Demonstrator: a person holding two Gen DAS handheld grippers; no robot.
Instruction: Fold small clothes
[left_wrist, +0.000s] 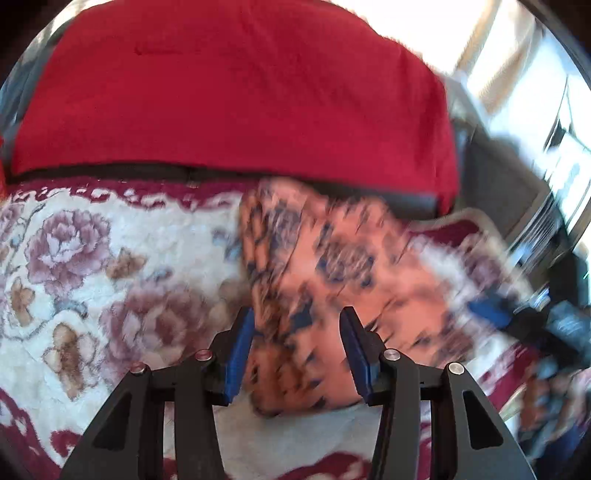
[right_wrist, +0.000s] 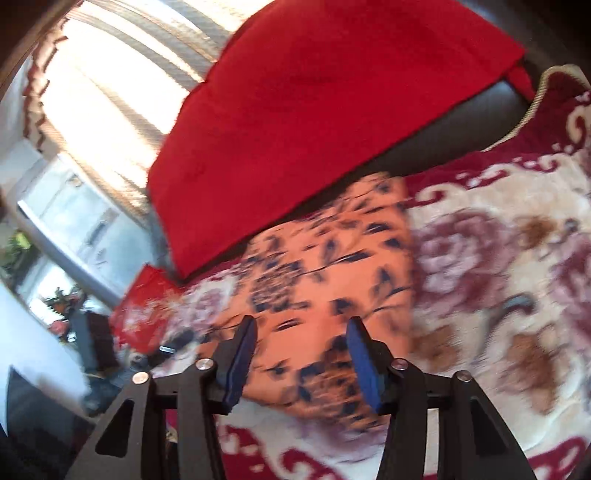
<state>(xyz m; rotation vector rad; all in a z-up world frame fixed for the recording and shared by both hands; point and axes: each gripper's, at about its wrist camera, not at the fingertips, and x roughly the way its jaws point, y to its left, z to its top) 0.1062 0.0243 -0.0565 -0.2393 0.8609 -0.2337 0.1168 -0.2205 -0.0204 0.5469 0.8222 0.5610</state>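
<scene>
An orange, dark-flowered small garment (left_wrist: 332, 266) lies folded on the plush rose-patterned blanket (left_wrist: 92, 258); each hand-held gripper, left (left_wrist: 297, 354) and right (right_wrist: 301, 360), hangs half-open, empty, letting it rest.

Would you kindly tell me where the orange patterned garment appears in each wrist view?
Left wrist: orange garment centre-right, running down between the open fingers.
Right wrist: orange garment centre, reaching between the open fingers.
Shared landmark: red cushion just above it.
</scene>
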